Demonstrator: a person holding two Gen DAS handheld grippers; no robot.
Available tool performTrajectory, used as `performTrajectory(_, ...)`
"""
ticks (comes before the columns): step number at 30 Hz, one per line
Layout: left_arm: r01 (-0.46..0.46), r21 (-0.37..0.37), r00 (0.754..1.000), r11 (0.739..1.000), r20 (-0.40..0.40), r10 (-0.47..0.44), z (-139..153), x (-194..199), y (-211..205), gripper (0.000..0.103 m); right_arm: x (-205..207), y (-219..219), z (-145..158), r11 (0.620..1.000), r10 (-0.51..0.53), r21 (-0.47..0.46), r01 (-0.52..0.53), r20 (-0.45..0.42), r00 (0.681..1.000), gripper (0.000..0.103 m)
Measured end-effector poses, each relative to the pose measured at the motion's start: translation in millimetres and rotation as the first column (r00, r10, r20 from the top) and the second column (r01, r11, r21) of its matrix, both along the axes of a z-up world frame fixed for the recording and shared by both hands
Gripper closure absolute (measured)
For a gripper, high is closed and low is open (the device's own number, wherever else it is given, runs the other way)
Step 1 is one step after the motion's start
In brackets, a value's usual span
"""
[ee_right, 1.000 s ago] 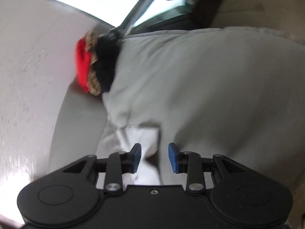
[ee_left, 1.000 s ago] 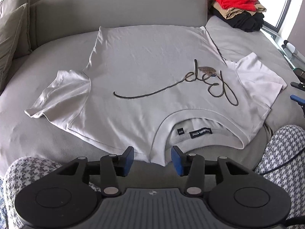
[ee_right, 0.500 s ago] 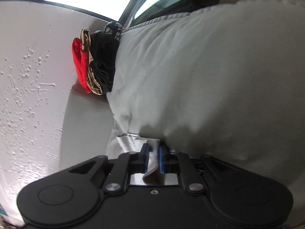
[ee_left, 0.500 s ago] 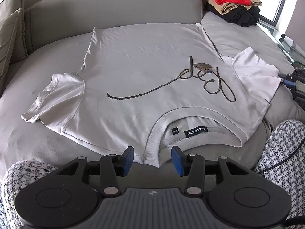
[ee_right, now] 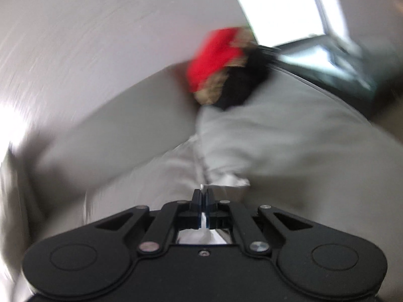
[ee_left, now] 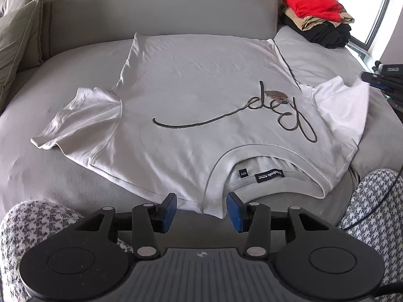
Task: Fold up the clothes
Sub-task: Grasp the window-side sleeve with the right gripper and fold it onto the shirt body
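Nearest the left wrist camera, the left claw (ee_left: 201,211) hangs half open and empty just over the ribbed collar (ee_left: 214,201) of the white T-shirt (ee_left: 196,95), which lies face up and flat on the grey sofa (ee_left: 75,196). The shirt looks light, limp and easily dragged, so hems, collar and sleeve edges seem the best holds. Only the blurred right wrist view shows the right claw (ee_right: 203,196) pinched shut on white cloth; the left view shows that sleeve (ee_left: 345,105) lifted, and the folded stack (ee_left: 317,17) beyond.
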State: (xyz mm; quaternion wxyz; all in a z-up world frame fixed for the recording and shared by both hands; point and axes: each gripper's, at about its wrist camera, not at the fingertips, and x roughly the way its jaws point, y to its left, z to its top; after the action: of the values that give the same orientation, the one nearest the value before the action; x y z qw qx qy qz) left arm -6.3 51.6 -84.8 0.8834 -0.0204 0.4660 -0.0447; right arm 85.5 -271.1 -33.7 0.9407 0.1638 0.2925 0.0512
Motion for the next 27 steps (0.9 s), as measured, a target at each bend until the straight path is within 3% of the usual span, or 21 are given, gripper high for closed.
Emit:
performTrajectory(3,-0.006,-0.013,1.0,1.0,0.003,0.006,-1,-2,5,0.059,-1,54,0,0.964,0.165,-0.21,-0.165,-0.021,0.986,0.1)
performTrajectory(6,-0.018,-0.025,1.0,1.0,0.0,0.018,-3,-3,11,0.059,-8,101,-16,0.868,0.296,-0.39,-0.307,-0.088,0.951,0.1)
performTrajectory(9,-0.03,-0.037,1.0,0.999,-0.006,0.03,-5,-3,16,0.059,-17,133,-34,0.756,0.386,-0.493,-0.431,-0.195,0.902,0.096)
performTrajectory(11,-0.032,-0.04,0.999,0.999,-0.007,0.031,-6,-2,18,0.059,-24,138,-39,0.718,0.404,-0.518,-0.464,-0.233,0.885,0.089)
performTrajectory(12,-0.032,-0.041,0.999,0.999,-0.007,0.032,-6,-2,18,0.059,-28,136,-38,0.722,0.4,-0.515,-0.462,-0.235,0.886,0.083)
performTrajectory(16,-0.026,-0.045,1.0,0.999,-0.008,0.025,-7,1,17,0.059,-28,88,-18,0.882,0.267,-0.357,-0.308,-0.161,0.95,0.081)
performTrajectory(18,-0.022,-0.042,1.0,0.999,-0.011,0.021,-8,2,15,0.059,-13,52,-14,0.957,0.113,-0.245,-0.152,-0.165,0.98,0.097)
performTrajectory(19,-0.02,-0.04,1.0,0.999,-0.012,0.019,-8,3,14,0.059,-6,36,-14,0.977,0.048,-0.196,-0.084,-0.179,0.983,0.097)
performTrajectory(21,-0.016,-0.035,1.0,0.999,-0.016,0.016,-9,4,11,0.059,10,17,-20,0.99,-0.006,-0.135,-0.027,-0.234,0.972,0.097)
performTrajectory(24,-0.013,-0.022,1.0,1.0,-0.018,0.013,-9,3,9,0.059,27,21,-37,0.988,0.064,-0.112,-0.104,-0.314,0.947,0.096)
performTrajectory(27,-0.014,-0.012,1.0,1.0,-0.017,0.014,-8,3,8,0.059,37,35,-63,0.965,0.055,-0.215,-0.153,-0.406,0.912,0.096)
